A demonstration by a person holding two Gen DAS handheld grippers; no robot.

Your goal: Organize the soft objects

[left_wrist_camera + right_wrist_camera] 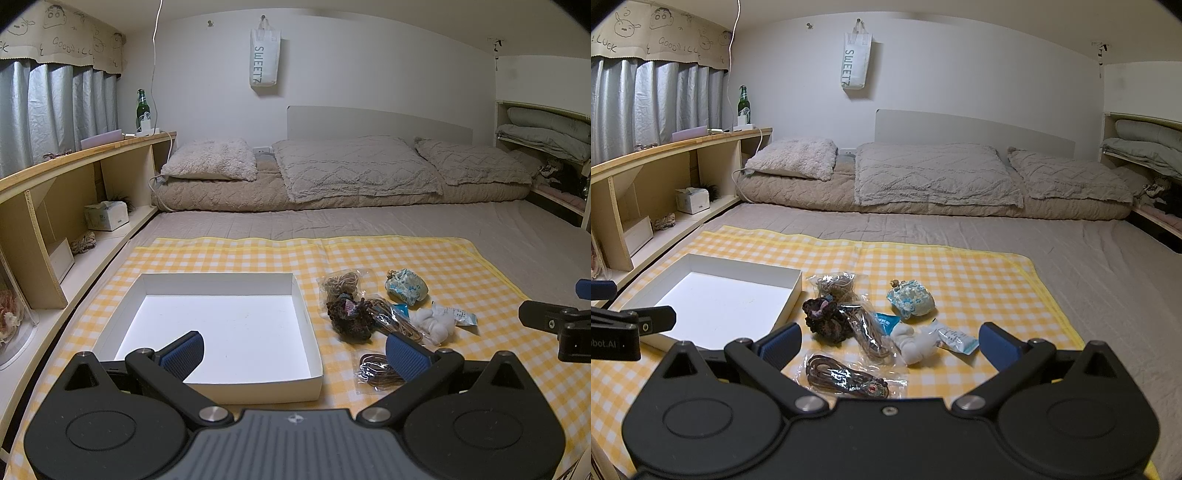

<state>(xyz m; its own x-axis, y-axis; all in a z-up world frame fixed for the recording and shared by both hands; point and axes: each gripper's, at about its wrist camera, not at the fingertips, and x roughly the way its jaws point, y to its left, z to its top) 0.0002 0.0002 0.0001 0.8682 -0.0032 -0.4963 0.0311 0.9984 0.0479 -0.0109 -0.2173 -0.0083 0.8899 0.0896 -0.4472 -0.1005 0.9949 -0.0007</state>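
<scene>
Both grippers, left [293,354] and right [888,345], spread wide and empty above the cloth [960,273]; white plush [916,343] beside the empty box [713,314] looks light, squashy: best pinched across its bulging middle, not the crinkly packets [871,332] touching it.

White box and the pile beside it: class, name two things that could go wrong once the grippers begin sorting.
1. The clear bagged cords overlap the dark crocheted piece and white plush; a pinch may catch two items.
2. The shallow white box sits loose on the checked cloth beside the open left gripper; a nudge might slide it.
</scene>
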